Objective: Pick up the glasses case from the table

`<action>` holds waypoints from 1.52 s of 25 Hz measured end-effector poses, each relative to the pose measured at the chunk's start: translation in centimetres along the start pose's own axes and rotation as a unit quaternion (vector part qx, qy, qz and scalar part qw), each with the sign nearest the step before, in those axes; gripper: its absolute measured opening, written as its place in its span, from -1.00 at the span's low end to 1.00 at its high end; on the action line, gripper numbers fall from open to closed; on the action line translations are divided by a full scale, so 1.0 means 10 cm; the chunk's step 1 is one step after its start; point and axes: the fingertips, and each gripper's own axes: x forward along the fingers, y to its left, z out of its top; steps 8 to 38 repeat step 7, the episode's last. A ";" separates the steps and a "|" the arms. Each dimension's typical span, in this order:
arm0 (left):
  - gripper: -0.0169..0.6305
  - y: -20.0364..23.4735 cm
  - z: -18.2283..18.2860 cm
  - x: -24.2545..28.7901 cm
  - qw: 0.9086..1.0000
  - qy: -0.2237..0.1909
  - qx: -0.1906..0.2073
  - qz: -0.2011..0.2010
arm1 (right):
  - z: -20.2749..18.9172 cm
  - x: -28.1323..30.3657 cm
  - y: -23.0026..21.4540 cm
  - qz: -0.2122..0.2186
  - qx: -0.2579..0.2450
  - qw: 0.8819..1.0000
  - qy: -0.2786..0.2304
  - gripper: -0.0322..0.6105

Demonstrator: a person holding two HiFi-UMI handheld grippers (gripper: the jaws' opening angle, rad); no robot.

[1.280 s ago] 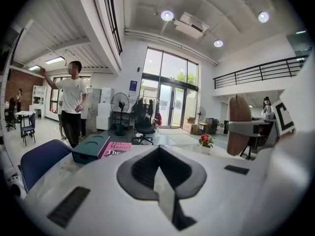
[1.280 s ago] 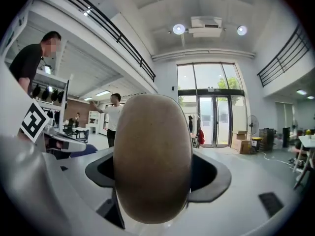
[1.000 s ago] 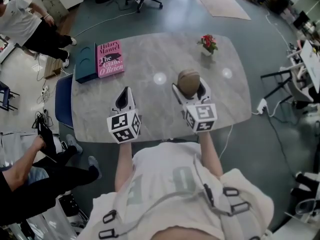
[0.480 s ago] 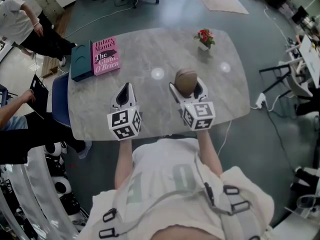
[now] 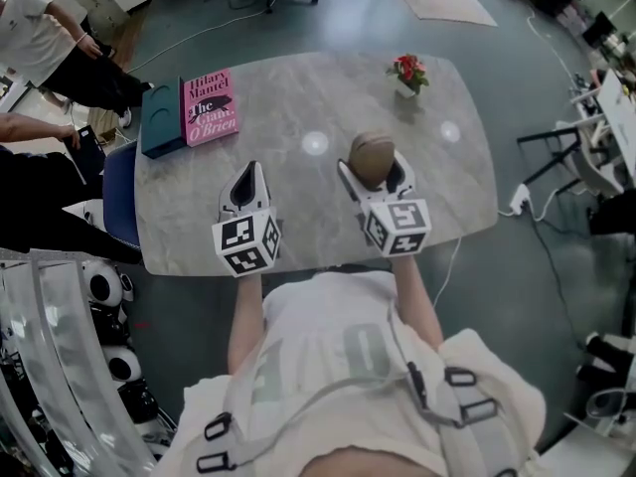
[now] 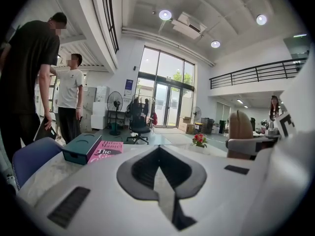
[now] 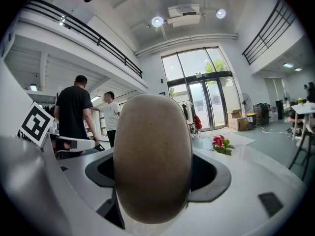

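Right gripper [image 5: 372,170] is pinching the glasses case [image 5: 372,156], one jaw on each flank. In the right gripper view the case [image 7: 152,156], a tan, rounded oval, is standing on end and filling the gap between the dark pads [image 7: 211,173]. Whether its lower end is clearing the bench [image 5: 298,97] cannot be told. Marker cube is riding on the back of the gripper, toward the person.

Left gripper [image 5: 245,189] is hovering over the near half of the bench, at 9 o'clock from the right one and apart from it. Its jaws are pressed together, tips meeting in one seam in the left gripper view [image 6: 158,173]. That view is also catching the case [image 6: 240,132] off at 3 o'clock, with a right jaw lying across it.

Further out on the grey marbled bench:
- a pink book [image 5: 210,110] is lying flat at 11 o'clock from the left gripper, near the far left corner
- a teal box [image 5: 162,122] is sitting just beside the book, on its 9 o'clock edge
- a small pot of red flowers [image 5: 406,73] is standing at 1 o'clock from the right gripper, near the far edge

Off the bench, a blue chair [image 5: 119,199] is standing at the left edge, and two people [image 5: 50,43] are standing at 10 o'clock.
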 end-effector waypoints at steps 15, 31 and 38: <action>-0.94 0.00 -0.03 0.01 1.000 0.003 -0.003 0.003 | -0.06 -0.02 0.04 0.004 -0.007 1.000 0.010 0.30; -0.94 0.00 -0.03 0.01 1.000 0.003 -0.003 0.003 | -0.06 -0.02 0.04 0.004 -0.007 1.000 0.010 0.30; -0.94 0.00 -0.03 0.01 1.000 0.003 -0.003 0.003 | -0.06 -0.02 0.04 0.004 -0.007 1.000 0.010 0.30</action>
